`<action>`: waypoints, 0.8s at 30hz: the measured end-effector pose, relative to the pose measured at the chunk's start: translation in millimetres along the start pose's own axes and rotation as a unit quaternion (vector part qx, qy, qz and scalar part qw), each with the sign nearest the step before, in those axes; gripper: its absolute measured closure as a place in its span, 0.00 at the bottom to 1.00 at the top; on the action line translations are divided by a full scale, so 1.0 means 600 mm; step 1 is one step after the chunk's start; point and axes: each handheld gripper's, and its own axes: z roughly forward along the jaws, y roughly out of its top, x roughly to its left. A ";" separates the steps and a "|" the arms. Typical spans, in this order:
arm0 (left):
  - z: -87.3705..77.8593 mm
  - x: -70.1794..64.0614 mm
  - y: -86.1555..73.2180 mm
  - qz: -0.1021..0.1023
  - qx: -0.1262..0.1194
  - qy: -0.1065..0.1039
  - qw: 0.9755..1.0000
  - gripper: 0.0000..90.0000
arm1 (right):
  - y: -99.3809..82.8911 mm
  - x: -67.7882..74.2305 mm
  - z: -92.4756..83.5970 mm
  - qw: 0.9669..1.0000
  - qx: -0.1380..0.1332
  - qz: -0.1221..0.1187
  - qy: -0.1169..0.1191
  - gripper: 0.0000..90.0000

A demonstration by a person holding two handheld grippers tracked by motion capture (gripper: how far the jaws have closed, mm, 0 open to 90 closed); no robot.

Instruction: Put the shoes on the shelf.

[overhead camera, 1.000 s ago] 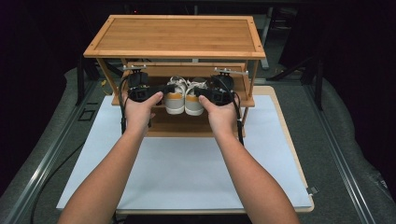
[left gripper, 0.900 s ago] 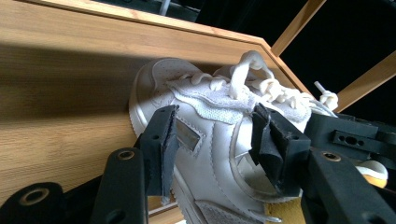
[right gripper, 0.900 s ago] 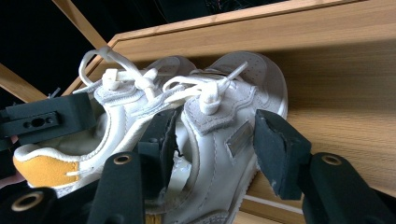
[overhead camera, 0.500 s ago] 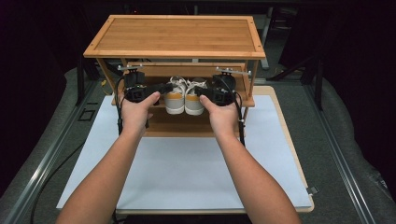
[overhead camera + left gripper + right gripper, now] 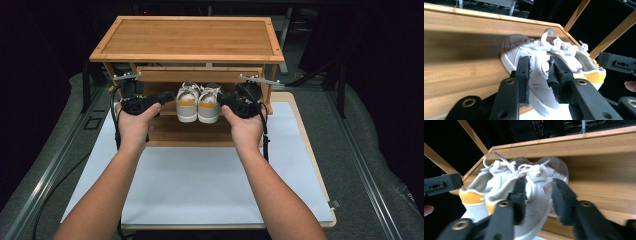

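A pair of white sneakers with orange heel tabs stands on the middle shelf of a bamboo shoe rack, heels toward me. My left gripper points at the outer side of the left shoe. My right gripper points at the outer side of the right shoe. Both pairs of jaws have just been closing. Each shoe's side shows in the gap behind the pads, and no pad visibly presses on it. The tips sit right at the shoes' edges.
The rack stands at the far end of a white mat on a wooden board. Its top overhangs the shoes, and a lower shelf lies beneath them. The slanted side posts stand close beside each gripper. Dark floor surrounds the board.
Both hands have drawn slightly outward, away from the pair, and a little up. Their jaws stand narrower than before. The shoes have stayed in place on the shelf.
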 end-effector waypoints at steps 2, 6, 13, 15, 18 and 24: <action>-0.001 0.005 -0.005 -0.003 0.002 -0.002 1.000 0.83 | -0.003 -0.007 -0.001 1.000 0.001 0.000 -0.004 0.83; 0.005 0.013 -0.013 0.000 0.013 0.000 1.000 0.94 | -0.010 -0.025 0.005 1.000 0.012 0.007 -0.005 0.93; 0.029 0.023 -0.028 0.004 0.027 -0.003 1.000 1.00 | -0.023 -0.033 0.026 0.999 0.034 0.004 -0.006 1.00; 0.035 0.024 -0.031 0.004 0.033 -0.005 0.999 1.00 | -0.025 -0.031 0.031 1.000 0.031 0.000 -0.004 1.00; 0.041 0.021 -0.033 0.005 0.032 -0.006 0.999 1.00 | -0.026 -0.026 0.037 0.999 0.035 -0.002 -0.005 1.00; 0.046 0.018 -0.035 0.010 0.035 0.005 0.999 1.00 | -0.030 -0.018 0.041 0.999 0.034 -0.018 -0.013 1.00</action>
